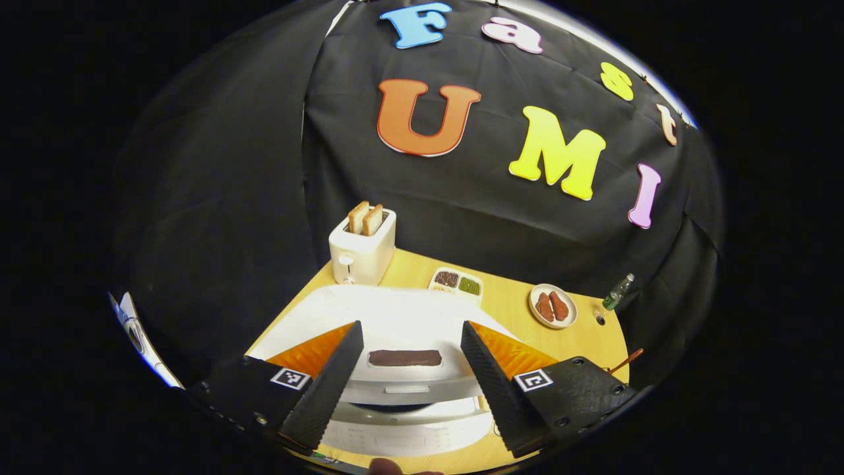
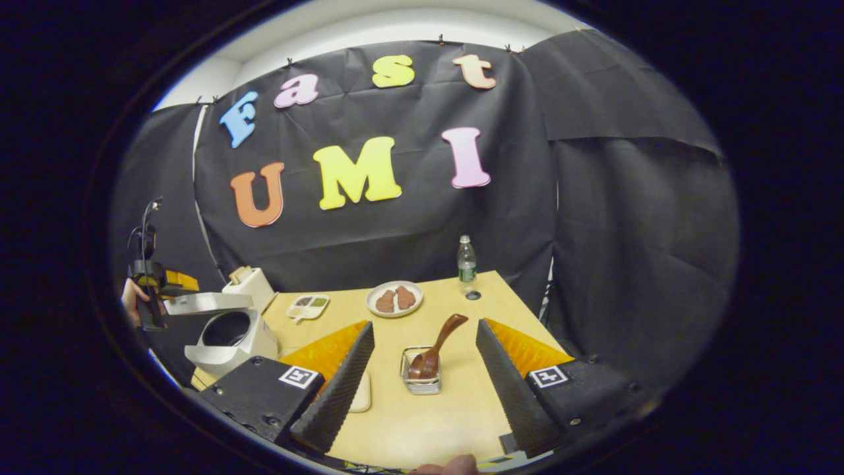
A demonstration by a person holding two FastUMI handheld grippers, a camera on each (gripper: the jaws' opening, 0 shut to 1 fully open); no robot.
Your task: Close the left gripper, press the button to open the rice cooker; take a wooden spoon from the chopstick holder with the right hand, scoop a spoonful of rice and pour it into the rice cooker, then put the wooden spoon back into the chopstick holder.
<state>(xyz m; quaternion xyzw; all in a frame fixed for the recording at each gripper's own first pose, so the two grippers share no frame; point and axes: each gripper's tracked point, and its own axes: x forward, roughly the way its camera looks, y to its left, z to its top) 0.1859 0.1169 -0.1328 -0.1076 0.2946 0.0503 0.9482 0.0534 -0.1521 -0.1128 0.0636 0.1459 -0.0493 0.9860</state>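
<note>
Left gripper (image 1: 412, 369): we see its fingers spread wide apart, nothing between them, hanging over the rice cooker (image 1: 395, 409). The white lid (image 1: 389, 316) is raised toward us, a dark strip on its front edge; below it the rim of the pot shows as a dark gap. In the right gripper view the same cooker (image 2: 231, 340) sits at 9 o'clock with its lid (image 2: 208, 303) lifted flat above the open pot, and the left gripper (image 2: 158, 284) sits just behind that lid, a hand (image 2: 130, 297) holding it.

Beyond the cooker, left gripper view: toaster (image 1: 362, 247) with two slices at 12 o'clock, a divided dish (image 1: 456, 284) at 1 o'clock, a plate (image 1: 552, 305) with two brown pieces farther toward 2 o'clock, a small bottle (image 1: 618, 292) at the table (image 1: 514, 297) edge.

Right gripper (image 2: 425, 369): fingers wide apart, holding nothing. Between them, a little ahead, stands the chopstick holder (image 2: 422, 382), a small metal container, with the wooden spoon (image 2: 437, 346) in it, bowl down, handle leaning toward 1 o'clock. We cannot tell where the rice is kept.

Farther out at 12 o'clock: the plate (image 2: 394, 298), then the bottle (image 2: 466, 259) upright near the far edge. The divided dish (image 2: 308, 305) lies at 10 o'clock, the toaster (image 2: 248, 282) behind the cooker
</note>
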